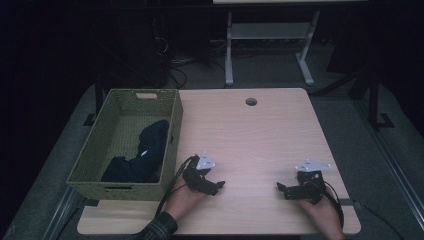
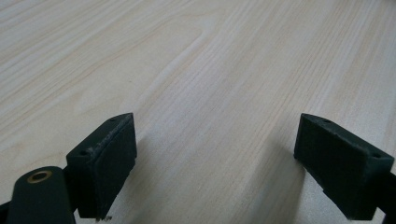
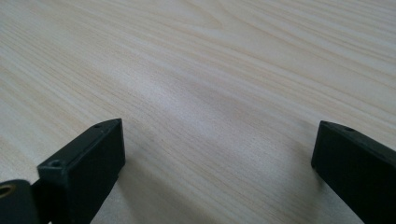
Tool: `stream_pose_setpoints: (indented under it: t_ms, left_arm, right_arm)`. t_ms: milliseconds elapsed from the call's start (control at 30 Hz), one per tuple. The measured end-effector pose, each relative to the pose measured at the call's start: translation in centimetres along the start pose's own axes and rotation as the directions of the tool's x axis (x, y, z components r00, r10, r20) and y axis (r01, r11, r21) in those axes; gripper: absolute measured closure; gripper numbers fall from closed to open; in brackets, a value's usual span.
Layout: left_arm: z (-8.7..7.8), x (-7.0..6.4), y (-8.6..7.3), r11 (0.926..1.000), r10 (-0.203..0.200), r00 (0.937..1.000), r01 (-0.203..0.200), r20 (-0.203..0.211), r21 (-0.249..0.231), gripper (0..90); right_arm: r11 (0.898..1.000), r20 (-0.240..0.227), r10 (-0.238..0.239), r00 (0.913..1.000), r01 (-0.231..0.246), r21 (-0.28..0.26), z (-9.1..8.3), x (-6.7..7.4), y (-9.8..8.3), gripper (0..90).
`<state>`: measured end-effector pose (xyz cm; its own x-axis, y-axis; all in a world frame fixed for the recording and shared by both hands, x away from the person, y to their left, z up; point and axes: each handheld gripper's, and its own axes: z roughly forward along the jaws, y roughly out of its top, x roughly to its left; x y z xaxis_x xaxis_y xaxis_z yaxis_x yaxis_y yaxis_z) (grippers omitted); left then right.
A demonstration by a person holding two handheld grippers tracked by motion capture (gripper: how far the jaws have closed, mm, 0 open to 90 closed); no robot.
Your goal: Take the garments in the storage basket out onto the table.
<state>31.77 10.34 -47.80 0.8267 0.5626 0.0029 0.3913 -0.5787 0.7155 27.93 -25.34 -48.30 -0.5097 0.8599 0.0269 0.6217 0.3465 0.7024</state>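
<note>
A green woven basket (image 1: 95, 150) stands at the left edge of the light wooden table (image 1: 250, 135), with a dark garment (image 1: 142, 155) lying inside it. My left gripper (image 1: 217, 187) rests low over the table near the front, just right of the basket, pointing right. My right gripper (image 1: 281, 189) rests at the front right, pointing left toward it. In the left gripper view the jaws stand wide apart over bare wood, left gripper (image 2: 215, 163) open with nothing between. In the right gripper view the right gripper (image 3: 217, 168) is likewise open over bare wood.
A round cable hole (image 1: 251, 101) sits near the table's far edge. Beyond the table stand a white desk frame (image 1: 270, 45) and cables on a dark floor. A cable trails from each gripper toward the front edge.
</note>
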Motion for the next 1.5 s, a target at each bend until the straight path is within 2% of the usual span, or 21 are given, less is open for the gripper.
stream_pose_setpoints:
  t_ms: [400,600,733,900,1000,1167,1267,1367,1467,1500]
  left_arm:
    - [0.0,0.0,0.1,1.0000,-0.003,1.0000,0.003,0.006,0.000,12.7]
    - [-0.1,-0.1,0.5,0.9993,0.007,0.9999,-0.007,0.009,0.037,13.0]
    - [-0.1,-0.1,0.8,0.9971,0.039,0.9992,-0.039,0.006,0.065,13.2]
    - [-0.2,0.0,1.1,0.9949,0.046,0.9988,-0.047,0.014,0.090,13.2]
    - [-0.3,0.1,1.2,0.9949,0.039,0.9991,-0.041,0.017,0.092,13.3]
    - [-0.6,0.2,1.6,0.9960,0.005,0.9992,-0.008,0.039,0.089,13.7]
    - [-0.7,0.1,1.7,0.9961,0.010,0.9993,-0.013,0.035,0.087,13.8]
    - [-0.8,0.3,1.8,0.9962,0.000,0.9989,-0.004,0.047,0.087,13.8]
    - [-1.1,0.4,2.1,0.9977,-0.023,0.9964,0.018,0.081,0.065,13.8]
    - [-1.2,0.4,2.2,0.9976,-0.015,0.9964,0.009,0.084,0.069,13.8]
  right_arm:
    - [1.000,-0.002,0.000,1.0000,0.000,0.003,0.0,0.0,0.0,2.4]
    - [1.000,-0.002,-0.001,1.0000,0.001,0.003,0.0,0.0,0.0,2.4]
    - [1.000,-0.001,-0.005,1.0000,0.005,0.000,0.0,0.0,0.0,2.4]
    - [1.000,-0.002,0.000,1.0000,0.000,0.003,0.0,0.0,0.0,2.4]
    - [1.000,-0.002,-0.002,1.0000,0.002,0.002,0.0,0.0,0.0,2.4]
    - [1.000,-0.003,-0.004,1.0000,0.004,0.001,0.0,0.0,0.0,2.4]
    - [1.000,-0.005,-0.002,1.0000,0.002,0.002,0.0,0.0,0.0,2.4]
    - [1.000,-0.009,-0.004,1.0000,0.004,0.002,0.0,0.1,0.0,2.4]
    - [1.000,-0.008,-0.002,1.0000,0.002,0.001,0.0,0.1,0.0,2.4]
    - [1.000,-0.009,-0.003,1.0000,0.003,0.001,0.0,0.1,0.0,2.4]
